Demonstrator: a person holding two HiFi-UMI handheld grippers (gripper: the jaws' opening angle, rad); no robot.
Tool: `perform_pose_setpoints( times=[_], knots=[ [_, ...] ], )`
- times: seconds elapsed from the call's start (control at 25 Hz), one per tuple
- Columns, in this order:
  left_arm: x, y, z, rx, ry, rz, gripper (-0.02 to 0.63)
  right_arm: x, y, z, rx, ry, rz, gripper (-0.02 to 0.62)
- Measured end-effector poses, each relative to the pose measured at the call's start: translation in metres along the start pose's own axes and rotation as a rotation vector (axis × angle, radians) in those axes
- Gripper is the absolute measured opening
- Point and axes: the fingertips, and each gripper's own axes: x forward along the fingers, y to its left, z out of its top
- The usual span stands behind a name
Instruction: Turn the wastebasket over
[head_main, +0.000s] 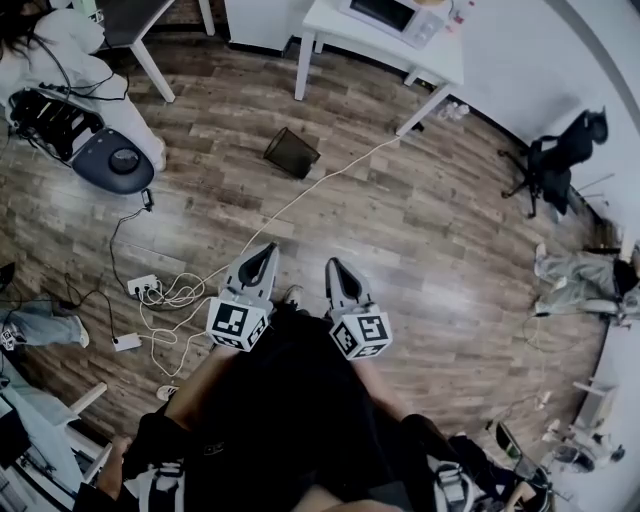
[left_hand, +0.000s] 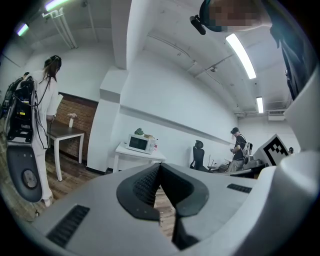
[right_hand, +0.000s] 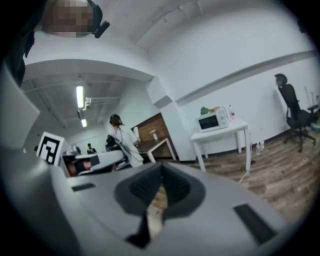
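Note:
In the head view a black mesh wastebasket lies tipped on its side on the wood floor, well ahead of both grippers. My left gripper and right gripper are held side by side in front of the body, pointing toward it and far from it. Both are shut with nothing between their jaws. In the left gripper view the left gripper has its tips meeting, and so does the right gripper in the right gripper view. Neither gripper view shows the wastebasket.
A white table with a microwave stands behind the basket. A white cable runs across the floor to a power strip. A person in white stands far left, and a black office chair stands right.

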Motion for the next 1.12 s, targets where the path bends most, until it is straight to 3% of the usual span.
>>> perform_pose_setpoints(
  times=[0.28,0.56,1.12],
  knots=[
    [0.001,-0.023,-0.011,0.019,0.016,0.013,0.035,-0.006,-0.011,-0.009,0.006,0.021,0.038,0.032],
    [0.017,-0.005,-0.021,-0.018,0.040,0.038,0.035,0.017,-0.019,-0.011,0.016,0.045,0.044,0.032],
    [0.144,0.120,0.002,-0.060,0.087,0.020,0.035,0.167,-0.063,0.032,0.025,0.100,-0.033,0.032]
  ],
)
